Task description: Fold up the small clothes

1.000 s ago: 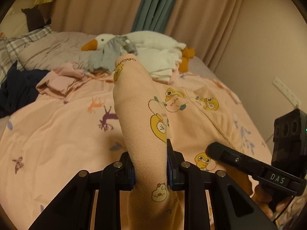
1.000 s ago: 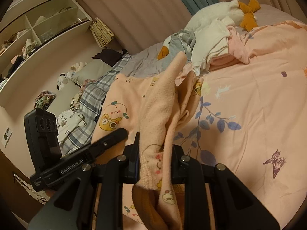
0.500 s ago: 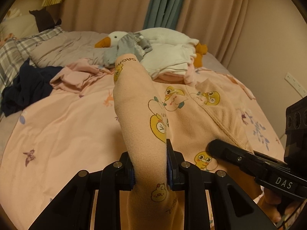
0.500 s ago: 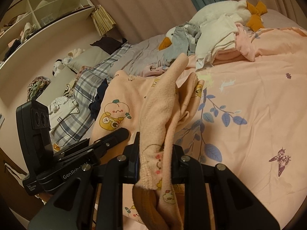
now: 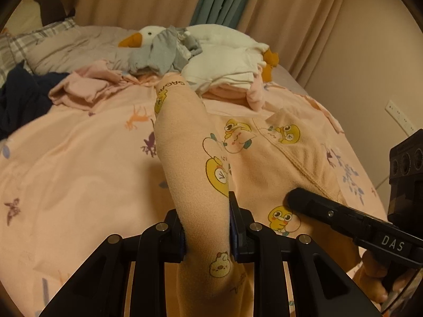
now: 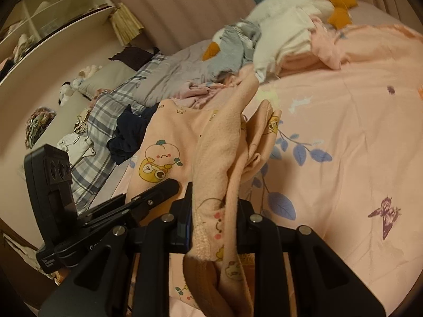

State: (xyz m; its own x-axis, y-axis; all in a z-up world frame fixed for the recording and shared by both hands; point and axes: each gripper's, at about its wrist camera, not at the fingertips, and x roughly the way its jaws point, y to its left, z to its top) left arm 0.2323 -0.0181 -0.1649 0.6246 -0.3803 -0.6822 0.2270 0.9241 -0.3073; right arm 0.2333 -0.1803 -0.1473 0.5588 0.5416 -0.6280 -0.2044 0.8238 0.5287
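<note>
Two views: from the left wrist, the left gripper (image 5: 207,233) pinches the peach garment (image 5: 185,158), which runs toward 12 o'clock over the bedspread (image 5: 66,171). From the right wrist, the right gripper (image 6: 214,227) clamps its bunched edge at 6 o'clock; uneven lowering could crease the fold.

Dim warm indoor light, fisheye-bent edges, slight motion blur.

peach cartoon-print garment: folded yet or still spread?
Not folded. The peach garment lies partly spread on the floral bedsheet, with bunched edges pinched in the left tongs and right tongs.
</note>
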